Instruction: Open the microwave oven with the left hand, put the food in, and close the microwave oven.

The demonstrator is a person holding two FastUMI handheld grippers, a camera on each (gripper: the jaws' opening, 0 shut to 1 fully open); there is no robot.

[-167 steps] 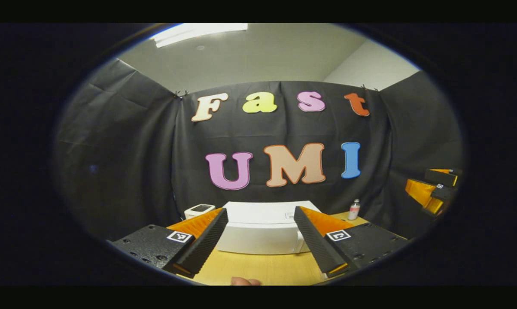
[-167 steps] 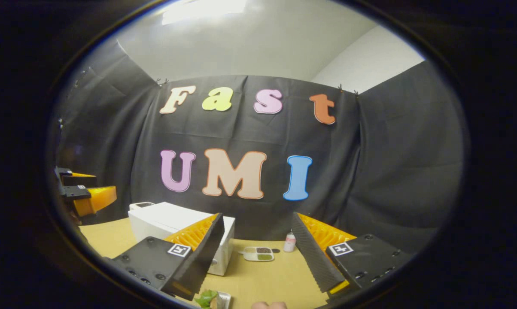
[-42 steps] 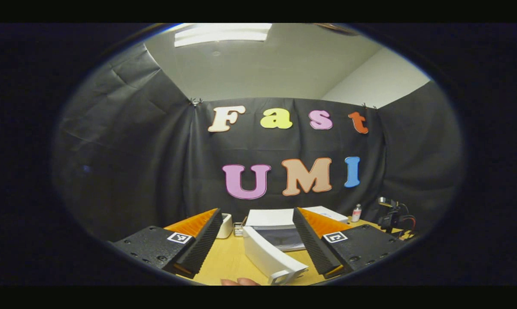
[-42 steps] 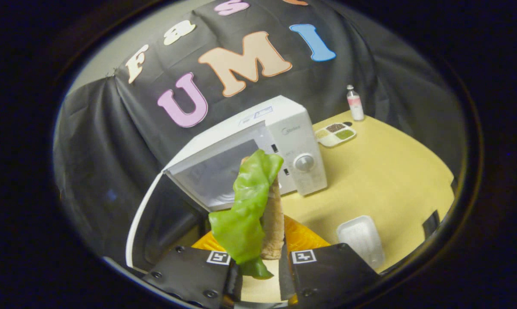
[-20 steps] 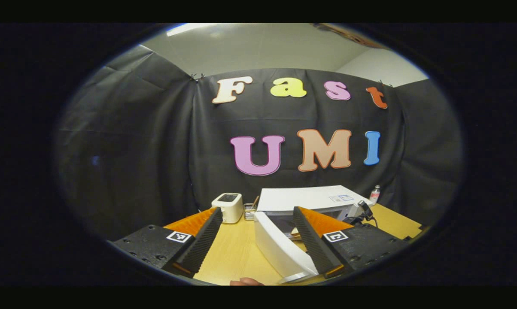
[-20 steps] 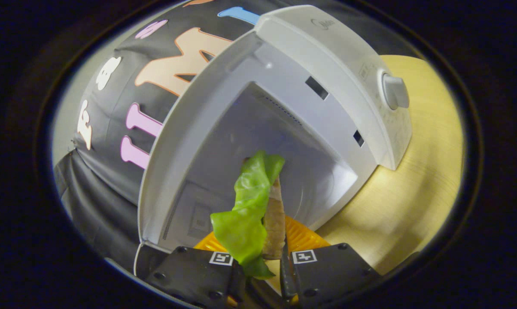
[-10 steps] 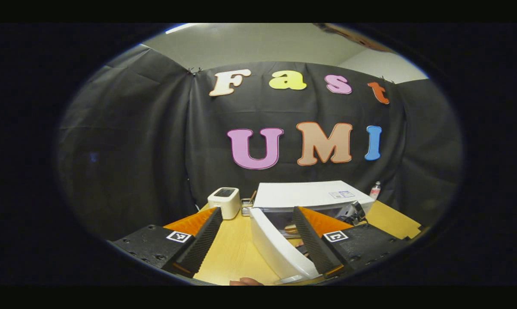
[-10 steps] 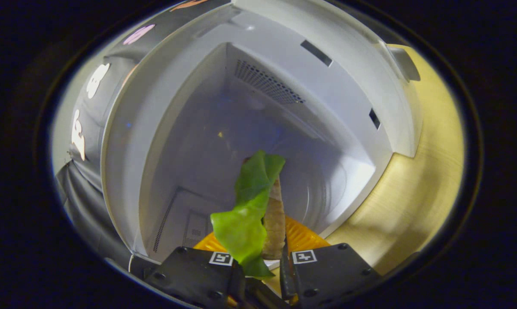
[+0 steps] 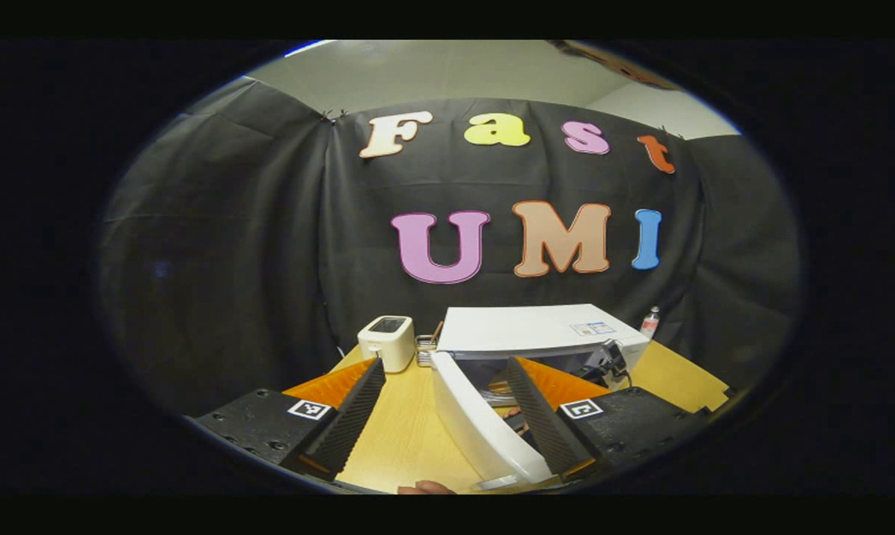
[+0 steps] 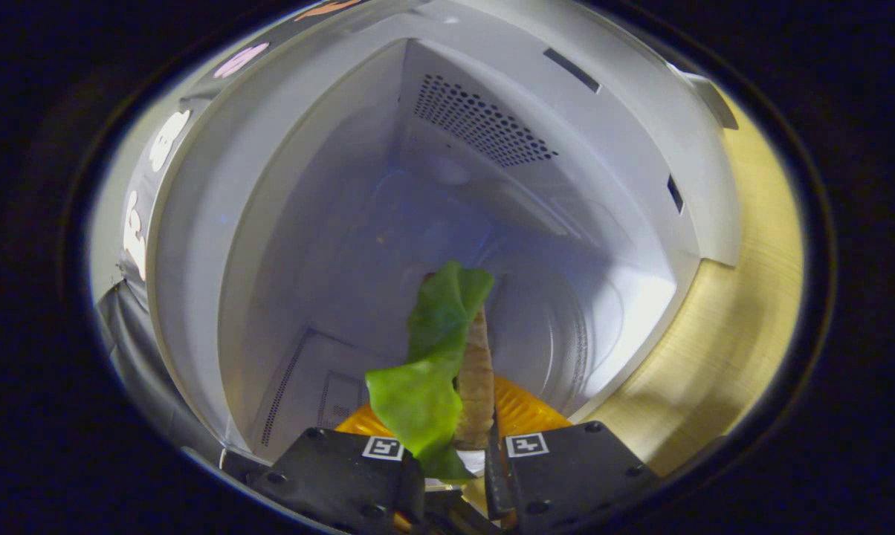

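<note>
In the left gripper view, the left gripper point(image 9: 440, 438) hangs over the front of the wooden table point(image 9: 403, 438) with its jaws spread wide and nothing between them. The microwave oven point(image 9: 529, 331) sits toward the table's back edge, its door point(image 9: 477, 431) swung open toward the camera. A small white appliance point(image 9: 386, 342) stands beside it at the back left, and a small bottle point(image 9: 649, 322) at the back right.

In the right gripper view, the right gripper point(image 10: 455, 457) is clenched on the food point(image 10: 447, 364), a sandwich standing on edge between the jaws, its lettuce leaf flopping over the left jaw. It juts forward into the oven's open cavity point(image 10: 433, 223), above the floor (whether it touches, I cannot tell). It looks light, soft and loosely layered, so a gentle grip across the bread faces suits it; squeezing hard would likely crush it or shed the leaf
</note>
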